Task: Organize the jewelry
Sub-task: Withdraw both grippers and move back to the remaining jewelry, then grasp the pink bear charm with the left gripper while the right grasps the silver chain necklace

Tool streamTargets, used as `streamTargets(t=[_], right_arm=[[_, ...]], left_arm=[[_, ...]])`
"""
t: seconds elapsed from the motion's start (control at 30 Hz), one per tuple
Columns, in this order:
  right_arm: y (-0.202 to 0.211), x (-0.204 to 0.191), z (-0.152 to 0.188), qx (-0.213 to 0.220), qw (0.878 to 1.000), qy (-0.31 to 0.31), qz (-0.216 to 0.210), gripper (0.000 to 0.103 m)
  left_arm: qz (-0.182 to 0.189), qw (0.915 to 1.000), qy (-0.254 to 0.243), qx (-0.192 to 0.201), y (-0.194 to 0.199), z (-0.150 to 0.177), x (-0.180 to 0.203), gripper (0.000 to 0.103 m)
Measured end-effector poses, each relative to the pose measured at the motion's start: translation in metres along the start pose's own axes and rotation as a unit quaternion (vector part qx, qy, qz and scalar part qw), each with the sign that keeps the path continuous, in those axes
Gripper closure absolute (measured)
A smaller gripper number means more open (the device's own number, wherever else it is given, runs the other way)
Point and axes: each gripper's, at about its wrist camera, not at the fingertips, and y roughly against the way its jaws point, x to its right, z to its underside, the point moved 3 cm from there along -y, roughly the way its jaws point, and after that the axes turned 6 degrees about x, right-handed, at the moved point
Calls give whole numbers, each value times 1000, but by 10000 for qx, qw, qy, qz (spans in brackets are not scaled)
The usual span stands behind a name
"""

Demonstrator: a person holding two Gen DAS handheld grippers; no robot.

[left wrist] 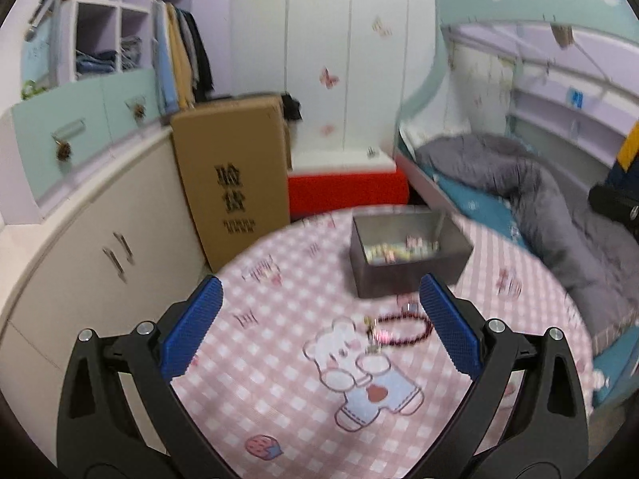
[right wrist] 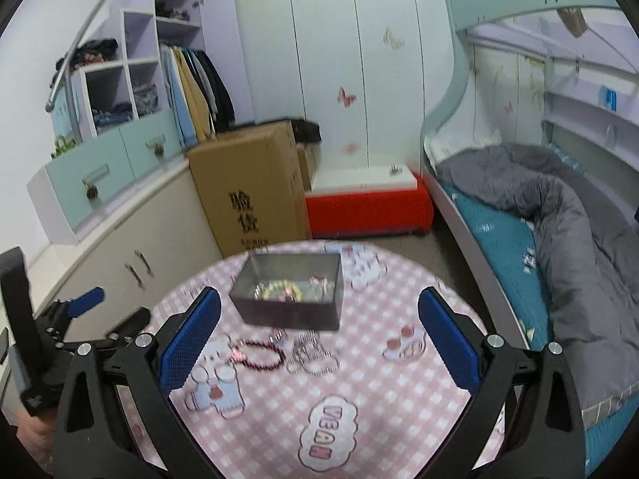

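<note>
Left gripper [left wrist: 321, 321] hangs wide open over the pink checked table [right wrist: 399, 399], nothing held. Dark red bead bracelet [right wrist: 259, 355] lies beside silver chains [right wrist: 313, 355], both just before the grey tin [right wrist: 287, 291] holding pale bead bracelets [right wrist: 279, 291]. Right gripper [right wrist: 319, 335] gapes empty too

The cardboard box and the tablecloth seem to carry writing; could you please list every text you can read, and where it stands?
"验货": large black characters on the cardboard box.
Small print beneath them: too blurred to read.
"YEAN", apparently: pink letters in a cloud on the tablecloth.
Blue sign by the bed: unreadable.
</note>
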Motion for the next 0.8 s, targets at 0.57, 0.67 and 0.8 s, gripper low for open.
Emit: streamTargets(t=[0.57,0.67,0.8], right_arm=[[-31,9,44,-938,9955,-38,130,8],[-36,6,48,-1042,9945,17,71,8],[-46,-1,56,-1239,9922,101,-30,8]], left_arm=[[518,9896,-508,-1245,-105,68,27,18],[553,9891,-479,-1281,-109,70,28,24],[946,9855,-264,-1382,-113,70,28,64]])
